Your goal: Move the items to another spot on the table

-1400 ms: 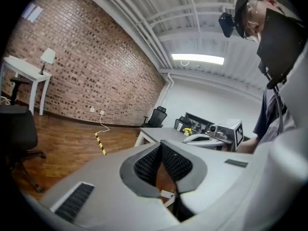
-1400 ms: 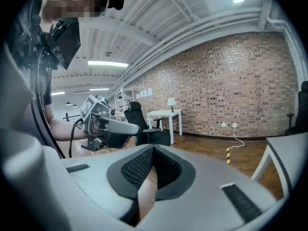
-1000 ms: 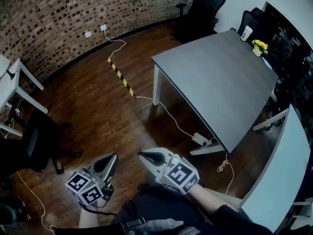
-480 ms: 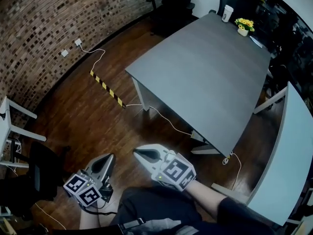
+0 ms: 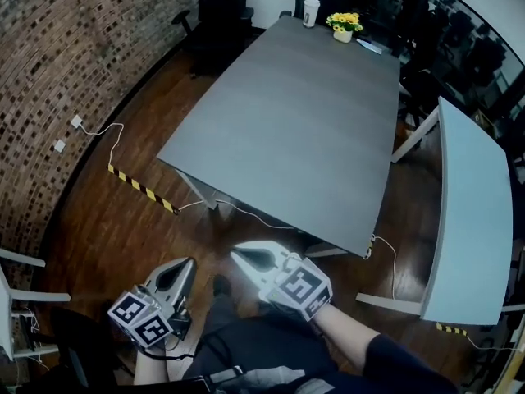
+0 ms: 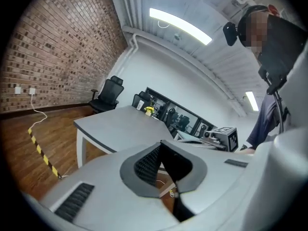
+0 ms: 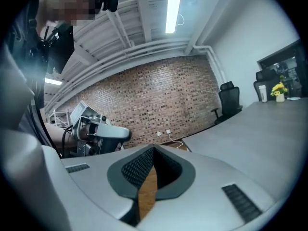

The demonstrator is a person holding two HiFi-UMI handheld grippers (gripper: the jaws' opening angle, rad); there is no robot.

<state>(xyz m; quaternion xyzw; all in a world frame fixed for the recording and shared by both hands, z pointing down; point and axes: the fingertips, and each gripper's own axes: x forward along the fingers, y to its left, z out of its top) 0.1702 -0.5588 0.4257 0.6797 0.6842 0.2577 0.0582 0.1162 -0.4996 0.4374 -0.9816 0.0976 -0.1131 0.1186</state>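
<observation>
Jaws of the left gripper [image 5: 189, 263] and the right gripper [image 5: 236, 256] are both closed with nothing between them. The two grippers are held side by side above the wooden floor [image 5: 123, 220], short of the grey worktop [image 5: 287, 138]. At the worktop's far end a white cup [image 5: 311, 11] and a pot of yellow flowers [image 5: 344, 26] stand just beside each other, well apart from both grippers.
</observation>
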